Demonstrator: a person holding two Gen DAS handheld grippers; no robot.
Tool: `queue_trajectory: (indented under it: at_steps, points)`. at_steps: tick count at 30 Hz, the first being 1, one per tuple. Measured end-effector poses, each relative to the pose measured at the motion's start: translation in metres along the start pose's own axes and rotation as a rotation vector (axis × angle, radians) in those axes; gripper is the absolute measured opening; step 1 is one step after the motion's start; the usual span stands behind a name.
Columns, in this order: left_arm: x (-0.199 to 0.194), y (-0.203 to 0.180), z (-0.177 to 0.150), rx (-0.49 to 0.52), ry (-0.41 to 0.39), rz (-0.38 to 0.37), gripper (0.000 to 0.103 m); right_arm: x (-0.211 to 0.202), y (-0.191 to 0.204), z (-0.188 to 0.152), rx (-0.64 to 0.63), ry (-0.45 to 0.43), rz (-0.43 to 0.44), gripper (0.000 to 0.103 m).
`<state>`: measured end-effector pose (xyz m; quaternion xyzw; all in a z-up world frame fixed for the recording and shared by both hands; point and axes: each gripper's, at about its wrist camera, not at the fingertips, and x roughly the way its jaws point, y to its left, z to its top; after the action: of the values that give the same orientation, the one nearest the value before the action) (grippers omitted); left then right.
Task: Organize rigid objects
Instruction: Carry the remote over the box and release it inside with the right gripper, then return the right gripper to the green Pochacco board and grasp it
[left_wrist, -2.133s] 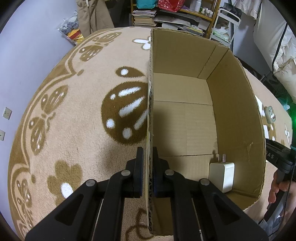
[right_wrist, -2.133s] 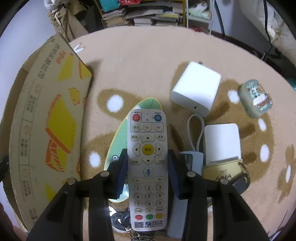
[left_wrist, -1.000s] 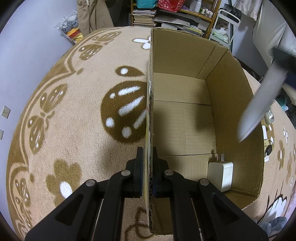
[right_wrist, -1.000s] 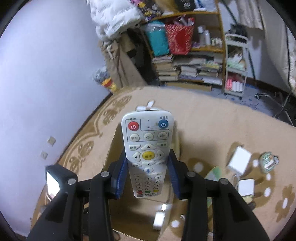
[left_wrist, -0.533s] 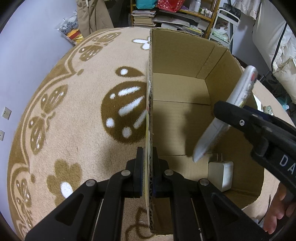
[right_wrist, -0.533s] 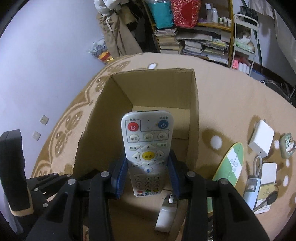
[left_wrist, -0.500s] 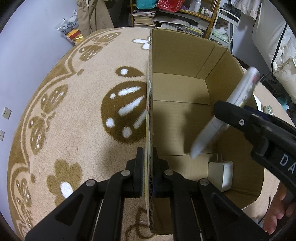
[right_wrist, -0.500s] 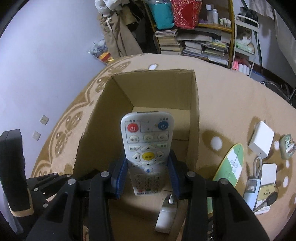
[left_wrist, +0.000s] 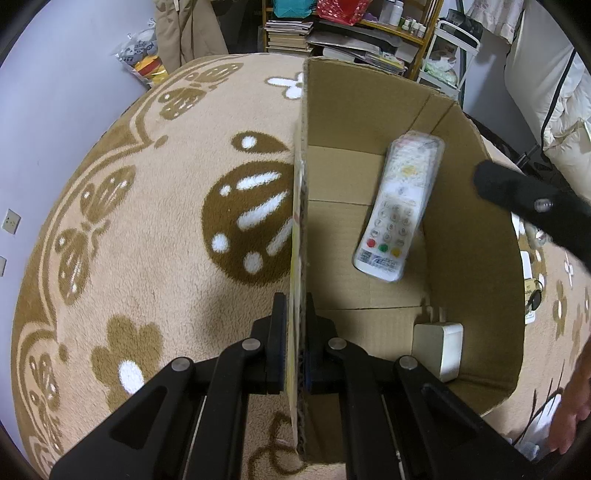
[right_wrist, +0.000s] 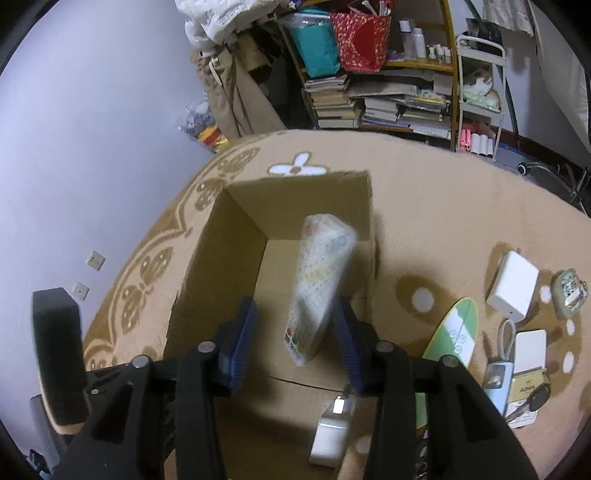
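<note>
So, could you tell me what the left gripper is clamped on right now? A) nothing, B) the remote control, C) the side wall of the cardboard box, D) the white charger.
C: the left gripper is shut on the cardboard box wall, with the remote control loose inside.

You're working on a tan rug with brown flower and beetle patterns, spread on the floor. An open box stands on it at centre frame in the right wrist view. To the box's right lie a green-and-white oval card, a white block, a small round green case, a white pad, a pale blue gadget and a black key.
</note>
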<state>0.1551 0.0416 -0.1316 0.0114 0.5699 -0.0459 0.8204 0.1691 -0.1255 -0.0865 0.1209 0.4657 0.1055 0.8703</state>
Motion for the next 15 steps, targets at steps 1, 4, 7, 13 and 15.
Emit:
queue_trajectory:
  at_steps: [1, 4, 7, 13, 15]
  points:
    - [-0.001, 0.000, 0.000, 0.000, -0.001, 0.000, 0.007, -0.004, -0.001, 0.001, 0.000, -0.012, -0.006, 0.064]
    - [-0.001, 0.001, 0.000, -0.002, 0.000, 0.000, 0.007, -0.020, -0.007, 0.002, 0.012, -0.057, -0.012, 0.068]
    - [0.000, 0.000, 0.000, -0.002, 0.000, 0.001, 0.007, -0.034, -0.014, 0.003, 0.018, -0.092, -0.023, 0.082]
    - [0.000, -0.001, 0.000, -0.002, 0.000, 0.001, 0.007, -0.055, -0.033, 0.002, 0.039, -0.153, -0.103, 0.099]
    - [0.000, -0.001, 0.000, -0.001, 0.000, 0.002, 0.007, -0.058, -0.043, 0.002, 0.055, -0.156, -0.117, 0.099]
